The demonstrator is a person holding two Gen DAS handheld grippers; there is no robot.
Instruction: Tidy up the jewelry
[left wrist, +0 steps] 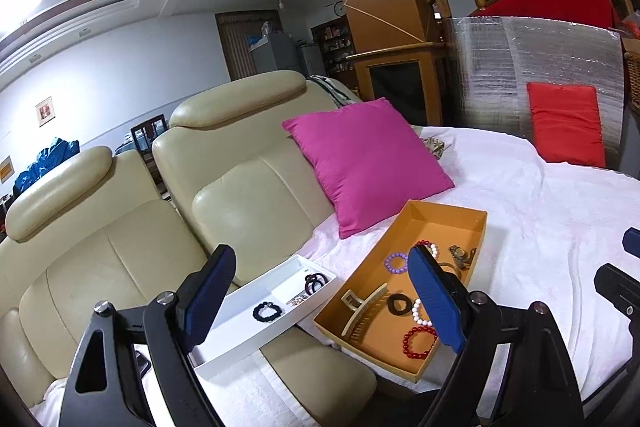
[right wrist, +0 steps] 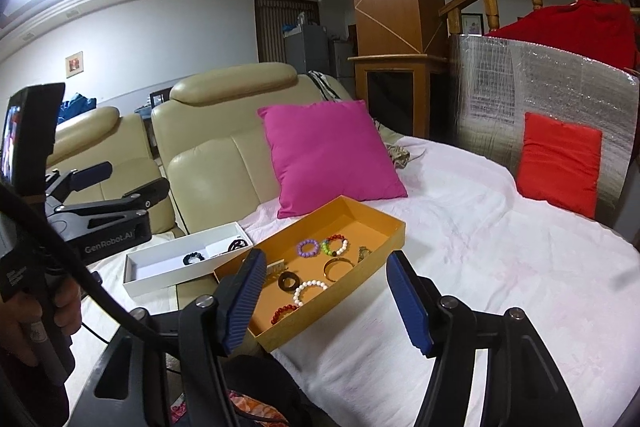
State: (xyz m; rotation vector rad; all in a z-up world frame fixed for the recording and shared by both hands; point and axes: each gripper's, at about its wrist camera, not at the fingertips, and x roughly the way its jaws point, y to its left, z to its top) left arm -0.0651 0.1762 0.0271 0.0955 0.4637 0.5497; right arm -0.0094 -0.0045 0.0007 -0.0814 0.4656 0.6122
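While a black bracelet (left wrist: 267, 311) and a dark hair tie (left wrist: 318, 282) already lie in the white tray (left wrist: 240, 343), most jewelry waits in the orange box (right wrist: 384, 227); both left gripper (left wrist: 324, 299) and right gripper (right wrist: 326, 303) hover released, empty.

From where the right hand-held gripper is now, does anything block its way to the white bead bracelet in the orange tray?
Nothing visible does. The right hand-held gripper is open and empty, and the white bead bracelet lies uncovered on the floor of the orange tray; only the tray's low near wall lies between them.
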